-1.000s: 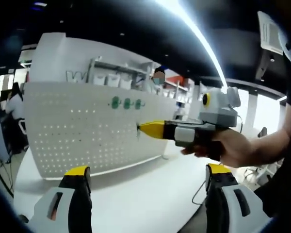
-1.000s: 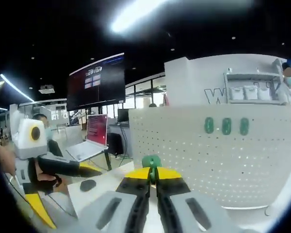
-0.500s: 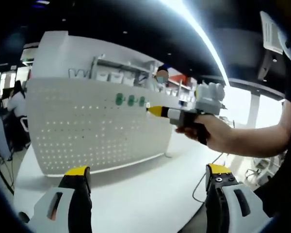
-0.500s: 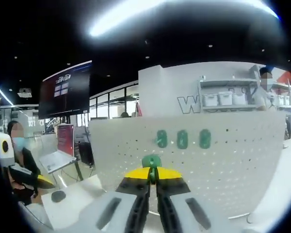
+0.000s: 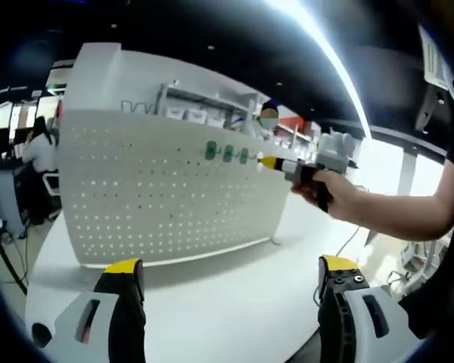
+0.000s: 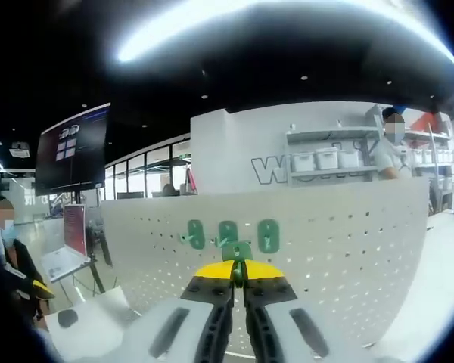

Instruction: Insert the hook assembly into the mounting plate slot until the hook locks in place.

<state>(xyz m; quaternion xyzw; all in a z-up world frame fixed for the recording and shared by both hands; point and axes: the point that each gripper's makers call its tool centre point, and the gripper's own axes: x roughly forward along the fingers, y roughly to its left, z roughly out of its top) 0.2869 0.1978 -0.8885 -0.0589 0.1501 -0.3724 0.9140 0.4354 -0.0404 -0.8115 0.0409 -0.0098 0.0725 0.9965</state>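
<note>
A white perforated mounting plate (image 5: 136, 197) stands upright on the table, with three green hooks (image 5: 228, 153) in a row near its top. My left gripper (image 5: 228, 274) hangs open low in front of the plate, nothing between its yellow-tipped jaws. Held by a hand from the right, my right gripper (image 5: 266, 161) has its tip just beside the rightmost hook. In the right gripper view the plate (image 6: 340, 242) is close ahead. There my right gripper (image 6: 239, 266) is shut on a green hook assembly (image 6: 237, 250), which sits just below the three mounted hooks (image 6: 228, 232).
The plate stands on a white table (image 5: 212, 302). Behind it are a wall shelf with white bins (image 6: 318, 159) and a person (image 5: 268, 117). A laptop (image 6: 60, 261), a mouse (image 6: 68, 318) and a dark screen (image 6: 72, 147) lie to the left; another person (image 5: 38, 151) sits there.
My right gripper has carried the green hook assembly up and forward, from mid-plate to the row of mounted hooks. The plate now looks larger in its view. My left gripper stays open.
</note>
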